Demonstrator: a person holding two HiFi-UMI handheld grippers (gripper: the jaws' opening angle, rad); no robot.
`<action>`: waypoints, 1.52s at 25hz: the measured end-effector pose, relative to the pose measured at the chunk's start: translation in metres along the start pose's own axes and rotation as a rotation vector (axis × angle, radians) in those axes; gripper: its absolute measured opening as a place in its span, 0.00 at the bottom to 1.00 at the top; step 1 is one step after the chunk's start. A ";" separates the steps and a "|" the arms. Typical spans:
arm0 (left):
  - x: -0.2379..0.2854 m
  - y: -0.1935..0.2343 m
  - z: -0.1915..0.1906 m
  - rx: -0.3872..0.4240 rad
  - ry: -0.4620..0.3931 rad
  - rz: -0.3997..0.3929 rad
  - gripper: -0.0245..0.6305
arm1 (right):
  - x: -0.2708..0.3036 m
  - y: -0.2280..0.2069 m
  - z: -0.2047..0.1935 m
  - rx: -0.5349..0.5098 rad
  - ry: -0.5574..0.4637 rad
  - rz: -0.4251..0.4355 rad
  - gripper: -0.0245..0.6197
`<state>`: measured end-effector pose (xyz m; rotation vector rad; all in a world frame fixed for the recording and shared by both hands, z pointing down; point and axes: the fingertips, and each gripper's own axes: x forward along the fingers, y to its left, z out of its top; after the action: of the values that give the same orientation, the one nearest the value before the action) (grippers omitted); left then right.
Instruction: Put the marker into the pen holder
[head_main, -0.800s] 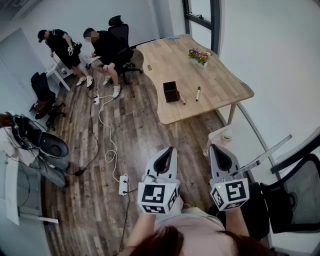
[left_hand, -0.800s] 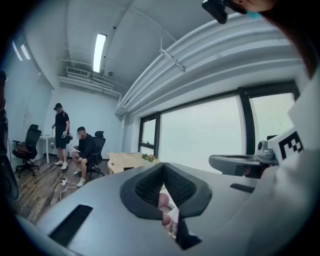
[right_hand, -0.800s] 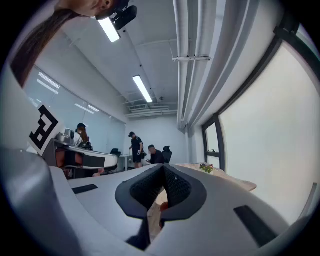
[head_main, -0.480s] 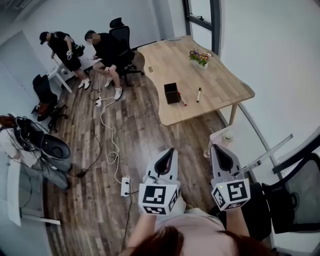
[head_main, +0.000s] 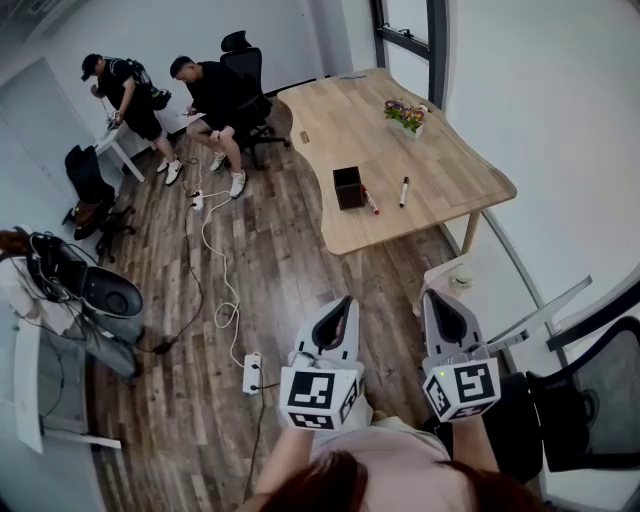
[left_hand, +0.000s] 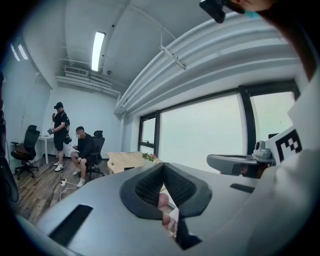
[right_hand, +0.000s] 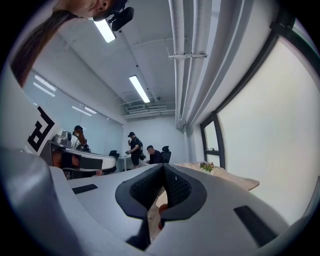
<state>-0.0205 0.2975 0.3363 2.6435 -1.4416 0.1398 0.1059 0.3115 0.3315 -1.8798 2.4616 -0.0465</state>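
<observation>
At the far left of the head view, a standing person (head_main: 118, 92) and a seated person (head_main: 212, 95) are near a black office chair (head_main: 240, 62) at the back of the room. A white cable (head_main: 208, 245) runs over the wooden floor (head_main: 270, 270) down to a white power strip (head_main: 249, 372).

The left gripper (head_main: 344, 300) is held low in the view, above the floor and well apart from the table. In the left gripper view the left gripper (left_hand: 163, 170) has its two jaws closed one against the other, and nothing is between them.

The black pen holder (head_main: 349, 187) stands upright near the front edge of the wooden table (head_main: 450, 190). Just to its right lies a marker with a red end (head_main: 371, 201). A little farther right lies a second marker with dark ends (head_main: 403, 192). Both lie flat on the table top, outside the holder. Neither gripper touches them.

The right gripper (head_main: 433, 298) is beside the left one, at the same height, also far from the table. In the right gripper view the right gripper (right_hand: 163, 171) shows its jaws pressed together and empty.

Near the far edge of the table stands a small planter with flowers (head_main: 406, 115). At the lower right is a black mesh chair (head_main: 595, 400).
</observation>
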 end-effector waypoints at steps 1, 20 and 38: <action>0.002 0.003 0.000 0.000 -0.001 0.000 0.04 | 0.004 0.000 -0.001 0.001 -0.001 0.000 0.04; 0.045 0.063 0.000 -0.015 0.003 -0.035 0.04 | 0.077 0.014 -0.009 -0.001 0.010 -0.007 0.04; 0.090 0.110 0.005 -0.019 0.000 -0.109 0.04 | 0.138 0.017 -0.004 -0.033 0.010 -0.075 0.04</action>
<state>-0.0648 0.1631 0.3516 2.6989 -1.2887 0.1143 0.0531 0.1827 0.3328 -1.9895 2.4125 -0.0184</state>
